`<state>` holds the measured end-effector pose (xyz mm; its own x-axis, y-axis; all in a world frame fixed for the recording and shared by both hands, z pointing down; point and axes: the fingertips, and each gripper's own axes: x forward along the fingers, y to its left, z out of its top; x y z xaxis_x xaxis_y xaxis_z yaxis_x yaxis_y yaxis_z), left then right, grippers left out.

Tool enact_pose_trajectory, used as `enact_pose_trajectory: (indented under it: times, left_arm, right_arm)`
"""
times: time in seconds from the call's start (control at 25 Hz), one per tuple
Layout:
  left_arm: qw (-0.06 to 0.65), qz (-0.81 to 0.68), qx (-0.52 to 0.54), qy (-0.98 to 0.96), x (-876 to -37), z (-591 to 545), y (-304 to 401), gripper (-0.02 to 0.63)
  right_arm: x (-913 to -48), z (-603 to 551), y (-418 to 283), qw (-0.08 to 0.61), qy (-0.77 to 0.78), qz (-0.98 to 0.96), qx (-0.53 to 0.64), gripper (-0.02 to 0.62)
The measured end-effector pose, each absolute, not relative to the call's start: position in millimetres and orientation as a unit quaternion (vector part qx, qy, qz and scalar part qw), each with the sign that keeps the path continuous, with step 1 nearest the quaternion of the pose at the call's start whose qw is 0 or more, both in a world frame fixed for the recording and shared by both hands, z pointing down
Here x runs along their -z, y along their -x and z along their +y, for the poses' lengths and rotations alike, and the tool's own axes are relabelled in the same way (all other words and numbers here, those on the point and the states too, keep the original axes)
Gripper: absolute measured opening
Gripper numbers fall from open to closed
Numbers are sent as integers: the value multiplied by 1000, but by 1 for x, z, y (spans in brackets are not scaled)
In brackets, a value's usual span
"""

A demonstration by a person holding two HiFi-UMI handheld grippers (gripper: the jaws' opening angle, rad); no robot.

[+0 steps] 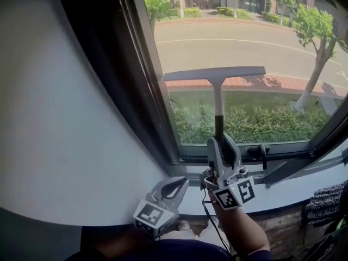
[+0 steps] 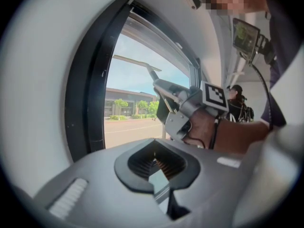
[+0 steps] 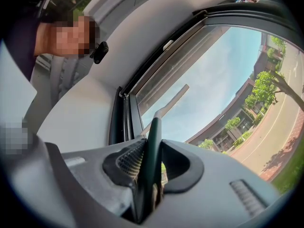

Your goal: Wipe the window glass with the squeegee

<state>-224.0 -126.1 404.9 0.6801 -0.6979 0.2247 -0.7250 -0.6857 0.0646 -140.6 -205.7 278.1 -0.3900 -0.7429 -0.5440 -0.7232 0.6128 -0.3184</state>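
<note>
Our right gripper (image 1: 222, 143) clamps the dark handle of the grey T-shaped squeegee (image 1: 217, 91). Its shaft runs straight up from the jaws to a level blade, apparently against the clear window glass (image 1: 272, 42) mid-pane. Our left gripper (image 1: 178, 182), closed on nothing, hangs lower-left, farther off.

Grey squeegee (image 1: 216, 78) upright against window glass (image 1: 255, 42)
</note>
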Motion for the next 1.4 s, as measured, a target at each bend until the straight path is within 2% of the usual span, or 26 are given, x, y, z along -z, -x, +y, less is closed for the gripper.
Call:
enact_pose_trajectory:
  times: [0.08, 0.36, 0.56, 1.4]
  left_arm:
    - [78, -387, -92, -914, -389, -126, 228, 8]
    - [86, -383, -88, -916, -417, -126, 225, 6]
    - [101, -377, -91, -916, -475, -113, 224, 8]
    - [167, -347, -139, -912, -528, -93, 238, 8]
  right_arm:
    - [-270, -205, 144, 332, 443, 832, 24, 104]
    - [-326, -203, 142, 322, 456, 829, 48, 104]
    - [-397, -187, 142, 312, 463, 827, 67, 104]
    - [-495, -164, 155, 275, 494, 811, 147, 104]
